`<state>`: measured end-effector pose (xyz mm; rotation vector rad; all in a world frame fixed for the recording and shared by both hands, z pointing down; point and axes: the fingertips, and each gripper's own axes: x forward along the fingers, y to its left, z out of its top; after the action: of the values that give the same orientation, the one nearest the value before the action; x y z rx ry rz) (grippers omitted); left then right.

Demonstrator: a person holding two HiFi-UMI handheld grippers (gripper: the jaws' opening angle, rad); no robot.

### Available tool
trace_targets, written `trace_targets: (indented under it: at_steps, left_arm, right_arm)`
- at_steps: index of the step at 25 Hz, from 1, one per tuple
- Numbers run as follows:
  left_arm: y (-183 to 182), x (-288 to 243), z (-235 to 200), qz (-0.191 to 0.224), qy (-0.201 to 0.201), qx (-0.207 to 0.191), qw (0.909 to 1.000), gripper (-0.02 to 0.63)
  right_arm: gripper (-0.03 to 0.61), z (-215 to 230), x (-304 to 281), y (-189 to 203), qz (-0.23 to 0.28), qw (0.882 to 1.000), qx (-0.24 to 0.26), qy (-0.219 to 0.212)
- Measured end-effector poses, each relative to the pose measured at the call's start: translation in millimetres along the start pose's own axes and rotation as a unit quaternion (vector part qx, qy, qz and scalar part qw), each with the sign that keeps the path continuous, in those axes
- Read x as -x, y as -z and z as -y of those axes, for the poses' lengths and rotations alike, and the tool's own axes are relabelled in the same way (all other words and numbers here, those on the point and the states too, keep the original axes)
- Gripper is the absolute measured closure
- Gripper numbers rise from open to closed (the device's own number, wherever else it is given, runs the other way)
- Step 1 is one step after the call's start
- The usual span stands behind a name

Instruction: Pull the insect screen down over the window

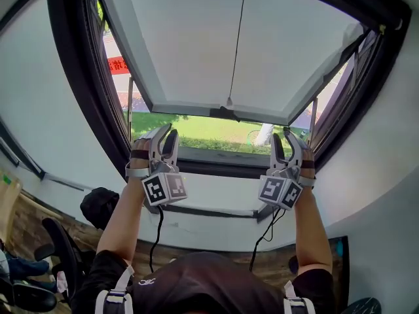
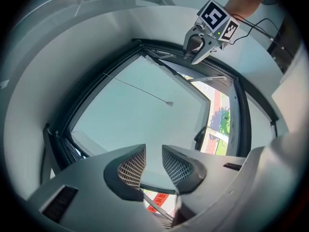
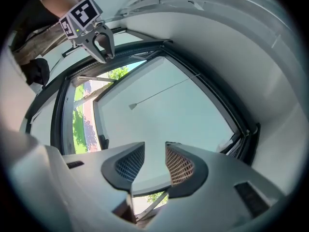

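Grey mesh of insect screen (image 1: pixel 196 51) down most of the way – bottom bar (image 1: pixel 190 110) just above & ahead of both grippers, strip of open window (image 1: pixel 209 133) below it. Left gripper (image 1: pixel 165 136) & right gripper (image 1: pixel 285 141): jaws apart, nothing between. Best to nip bar near both ends, pull level – skew prob. jams it. Dark frame (image 1: pixel 69 90), white wall (image 1: pixel 33 110) either side.

An indoor room that looked like an office: plain white walls (image 1: pixel 39 123) surrounded a dark-framed window (image 1: pixel 78 90), and a black chair (image 1: pixel 62 250) stood on a wood-plank floor (image 1: pixel 39 224) near a black bag (image 1: pixel 99 205). Beyond the glass lay a sunlit lawn (image 1: pixel 209 131) and a red banner (image 1: pixel 118 65).
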<state>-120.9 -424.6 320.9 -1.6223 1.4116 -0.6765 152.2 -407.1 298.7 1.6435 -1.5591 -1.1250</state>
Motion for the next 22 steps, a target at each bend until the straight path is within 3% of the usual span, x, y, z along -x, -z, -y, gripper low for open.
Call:
trace_targets:
  at_steps: [10,17,22]
  left_arm:
    - [-47.5,-22.1,-160.6,0.036,-0.072,-0.020,0.9966,0.497]
    - [-80.6,-32.3,-273.1,0.029,-0.088,-0.083,0.9922,0.494]
    - [-93.3,-54.2,-323.5,0.016,-0.090,-0.121,0.9884,0.494]
  right_arm:
    - [0.436,141.1,-14.9,-45.3,0.033,0.997,0.055,0.052]
    - [0.436,233.1,-27.7,-81.8,0.033,0.995,0.072,0.054]
    - [0.436,286.5,-38.1,-94.0,0.021,0.995,0.073,0.066]
